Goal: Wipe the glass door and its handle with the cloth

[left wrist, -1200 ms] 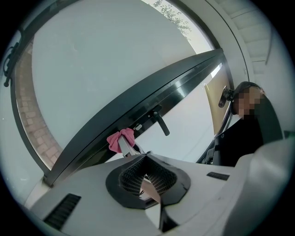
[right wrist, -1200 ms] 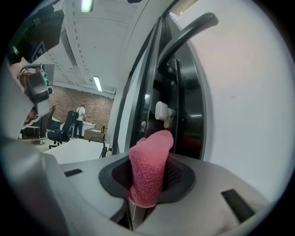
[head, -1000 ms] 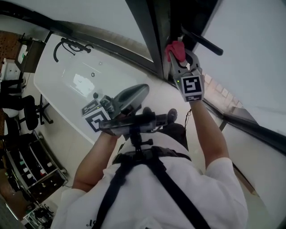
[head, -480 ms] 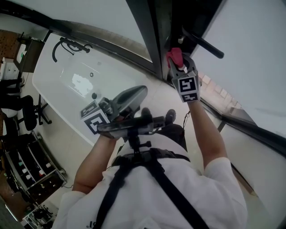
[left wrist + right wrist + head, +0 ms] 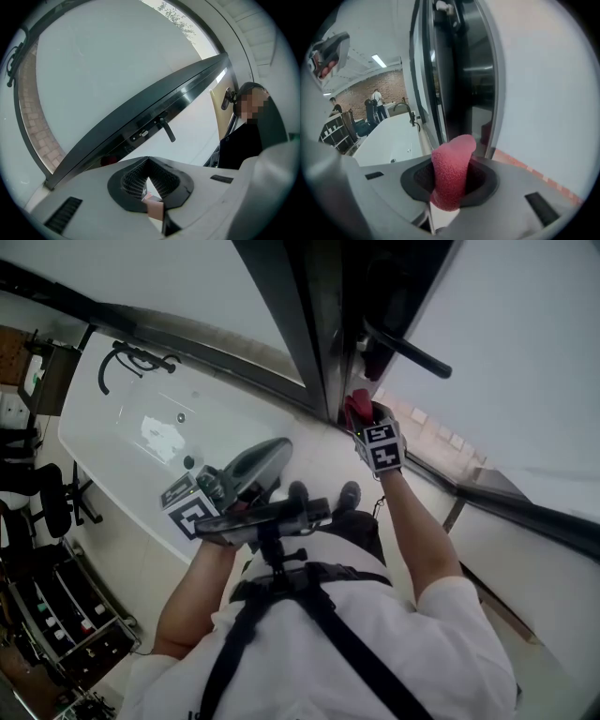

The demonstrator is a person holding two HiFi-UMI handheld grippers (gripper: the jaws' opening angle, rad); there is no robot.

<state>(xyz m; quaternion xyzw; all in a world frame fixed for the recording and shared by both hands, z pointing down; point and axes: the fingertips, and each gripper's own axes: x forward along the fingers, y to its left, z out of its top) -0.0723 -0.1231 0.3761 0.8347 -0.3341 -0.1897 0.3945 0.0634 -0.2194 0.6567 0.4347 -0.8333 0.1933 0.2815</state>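
My right gripper (image 5: 361, 420) is shut on a red cloth (image 5: 356, 406) and presses it to the dark door frame (image 5: 314, 324), a little below the black lever handle (image 5: 405, 348). In the right gripper view the cloth (image 5: 452, 168) sticks out of the jaws toward the frame (image 5: 461, 70), with the pale glass (image 5: 543, 93) to its right. My left gripper (image 5: 274, 454) hangs in front of the person's chest, shut with nothing in it. Its own view looks at the handle (image 5: 166, 129) and the glass (image 5: 103, 61) from a distance.
A white tub (image 5: 122, 442) with a black faucet (image 5: 131, 357) lies left of the door. Dark shelves and chairs (image 5: 47, 521) stand at the far left. A person in black (image 5: 243, 140) stands at the right of the left gripper view.
My right gripper has slid down the door frame with the cloth, away from the handle. The left gripper stayed in front of the chest.
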